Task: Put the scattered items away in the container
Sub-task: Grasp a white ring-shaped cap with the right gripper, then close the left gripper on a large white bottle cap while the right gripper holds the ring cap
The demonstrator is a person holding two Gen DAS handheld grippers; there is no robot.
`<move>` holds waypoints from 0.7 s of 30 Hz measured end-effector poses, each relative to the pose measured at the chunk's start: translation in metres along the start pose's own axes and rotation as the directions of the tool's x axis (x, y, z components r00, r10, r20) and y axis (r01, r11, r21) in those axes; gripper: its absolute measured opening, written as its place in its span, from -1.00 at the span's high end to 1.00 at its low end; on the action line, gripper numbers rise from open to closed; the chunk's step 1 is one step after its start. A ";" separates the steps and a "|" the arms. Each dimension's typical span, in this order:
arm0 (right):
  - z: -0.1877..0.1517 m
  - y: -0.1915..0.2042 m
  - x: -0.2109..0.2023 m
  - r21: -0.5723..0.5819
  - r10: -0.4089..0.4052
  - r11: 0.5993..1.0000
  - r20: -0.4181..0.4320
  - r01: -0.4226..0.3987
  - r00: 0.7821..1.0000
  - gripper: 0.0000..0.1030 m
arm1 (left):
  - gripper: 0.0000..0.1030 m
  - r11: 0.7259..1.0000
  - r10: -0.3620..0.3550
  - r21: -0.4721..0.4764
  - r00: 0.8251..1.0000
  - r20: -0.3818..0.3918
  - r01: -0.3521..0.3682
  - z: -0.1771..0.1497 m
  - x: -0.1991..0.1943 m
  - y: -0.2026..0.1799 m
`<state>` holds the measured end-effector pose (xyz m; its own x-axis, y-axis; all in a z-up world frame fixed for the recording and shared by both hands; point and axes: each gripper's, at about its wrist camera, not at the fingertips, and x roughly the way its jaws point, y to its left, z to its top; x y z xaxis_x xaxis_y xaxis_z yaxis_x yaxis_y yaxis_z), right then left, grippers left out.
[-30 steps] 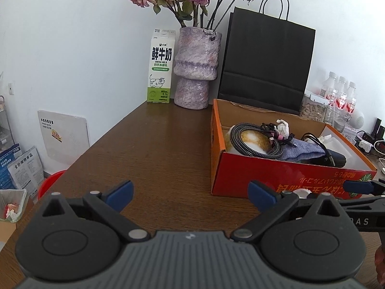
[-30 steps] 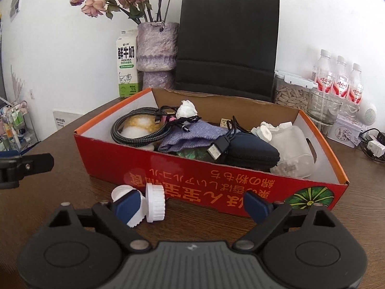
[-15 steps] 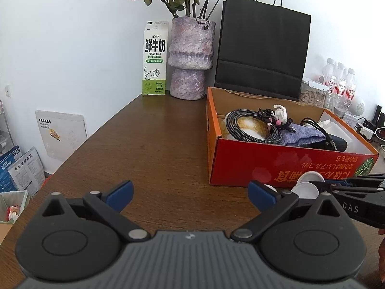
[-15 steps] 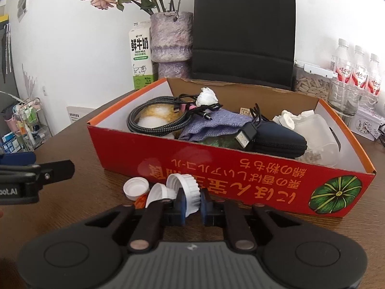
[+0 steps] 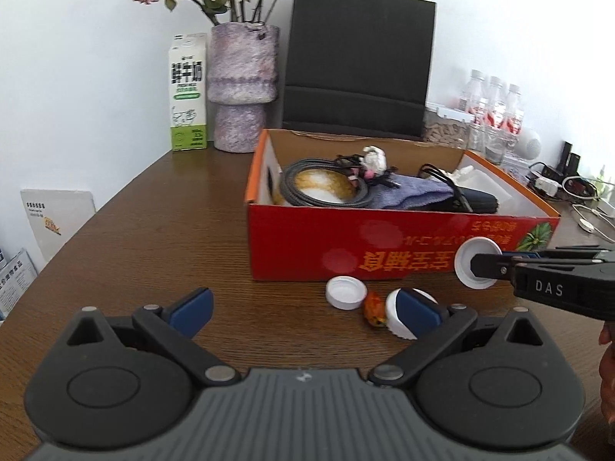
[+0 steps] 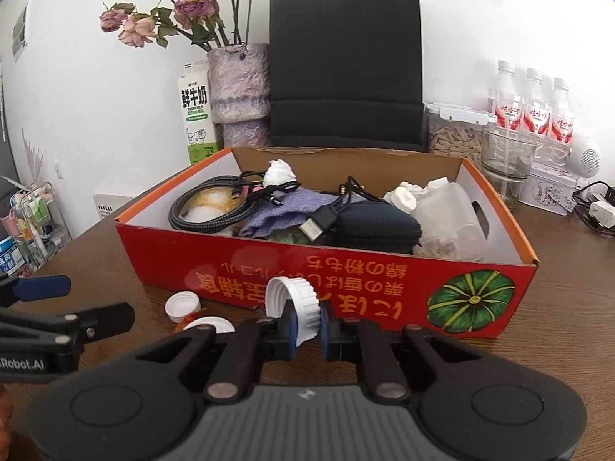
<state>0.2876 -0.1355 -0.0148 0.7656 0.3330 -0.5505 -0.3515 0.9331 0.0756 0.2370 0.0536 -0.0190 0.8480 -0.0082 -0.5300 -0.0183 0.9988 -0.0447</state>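
The red cardboard box [image 6: 384, 296] [image 5: 307, 253] stands on the brown table, holding cables, a purple cloth, a dark pouch and white pieces. My right gripper [image 6: 307, 324] is shut on a white ribbed cap [image 6: 296, 301] and holds it above the table in front of the box; the cap also shows in the left wrist view [image 5: 467, 265]. Two more white caps [image 5: 346, 292] [image 5: 394, 313] and a small orange-red sweet [image 5: 374, 309] lie on the table before the box. My left gripper [image 5: 303, 309] is open and empty, just short of them.
A milk carton [image 5: 188, 92], a purple vase [image 5: 242, 88] with dried roses and a black paper bag [image 5: 357, 65] stand behind the box. Water bottles [image 6: 532, 100], a seed jar [image 6: 453, 134], a glass cup and cables sit at the back right.
My right gripper closed on one white cap and lifted it off the table. My left gripper moved right and nearer to the remaining caps, still open.
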 end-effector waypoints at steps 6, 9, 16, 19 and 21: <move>-0.005 -0.027 -0.014 0.024 -0.010 1.000 0.016 0.010 1.000 0.79 | -1.00 0.997 -0.018 0.074 1.000 -0.024 0.020 -0.004 0.006 -0.040; -0.007 -0.041 -0.020 0.036 -0.016 0.999 0.024 0.015 1.000 0.79 | -1.00 0.997 -0.012 0.075 0.999 -0.032 0.014 -0.004 0.012 -0.050; -0.010 -0.068 -0.030 0.058 -0.021 0.998 0.035 0.019 0.999 0.79 | -0.36 0.999 -0.003 0.042 0.997 -0.071 0.006 -0.001 0.026 -0.066; -0.012 -0.076 -0.031 0.059 -0.016 0.998 0.030 0.014 0.999 0.79 | -0.25 1.000 0.000 0.025 0.998 -0.070 0.002 -0.001 0.028 -0.072; -0.013 -0.078 -0.033 0.056 -0.012 0.998 0.031 0.011 0.999 0.79 | -0.25 1.000 0.014 0.029 0.998 -0.069 -0.012 -0.001 0.030 -0.076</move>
<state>0.2832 -0.2212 -0.0132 0.7862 0.3254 -0.5254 -0.3124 0.9428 0.1164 0.2631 -0.0221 -0.0318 0.8089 0.0022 -0.5880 -0.0128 0.9998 -0.0138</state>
